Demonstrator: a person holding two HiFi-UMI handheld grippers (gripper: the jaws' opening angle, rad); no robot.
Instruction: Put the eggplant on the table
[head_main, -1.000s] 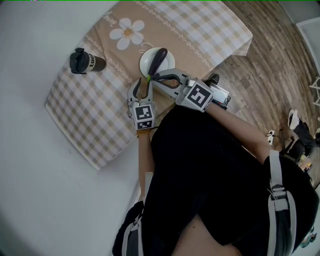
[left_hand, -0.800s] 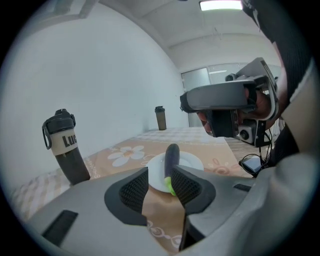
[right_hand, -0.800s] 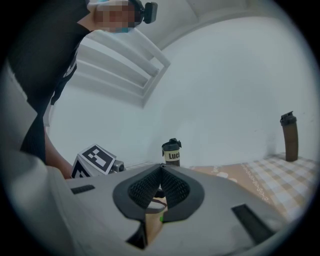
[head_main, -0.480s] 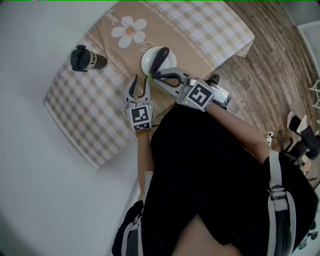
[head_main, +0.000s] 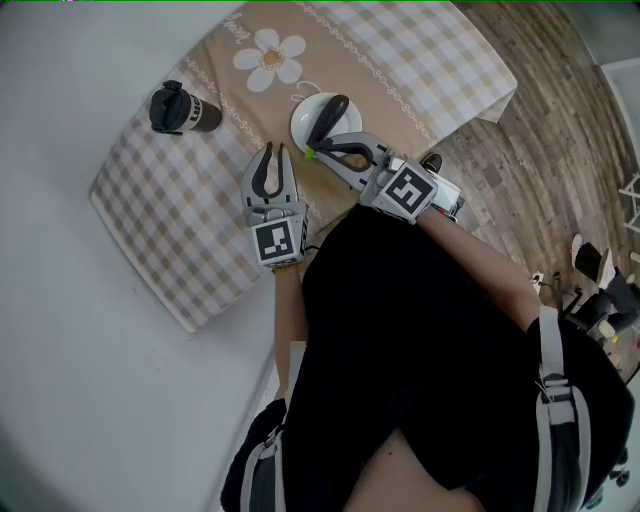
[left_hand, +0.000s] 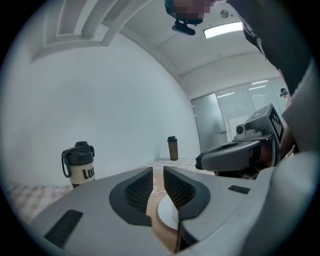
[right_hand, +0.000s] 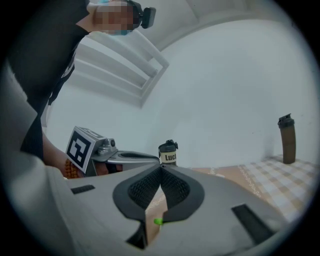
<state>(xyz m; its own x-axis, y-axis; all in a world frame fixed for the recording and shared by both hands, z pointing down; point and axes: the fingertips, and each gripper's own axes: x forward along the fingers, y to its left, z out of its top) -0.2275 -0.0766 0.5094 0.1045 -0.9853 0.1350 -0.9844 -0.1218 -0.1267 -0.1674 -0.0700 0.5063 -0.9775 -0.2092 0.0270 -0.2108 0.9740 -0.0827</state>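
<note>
The eggplant, probably light, firm and slick-skinned, lies in the plate just beyond the tips of the closed right hand-held gripper and looks best pinched mid-body, while the empty left hand-held gripper, jaws slightly apart, has just been closing.

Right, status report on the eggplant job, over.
Left tongs just been closing, nothing between them. Right tongs shut on eggplant stem. Eggplant lies in bowl, not yet on table. Bottle well off, nothing in the way.

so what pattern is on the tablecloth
The fabric tablecloth is beige and white check, with a white daisy print; clearest in the head view.
</note>
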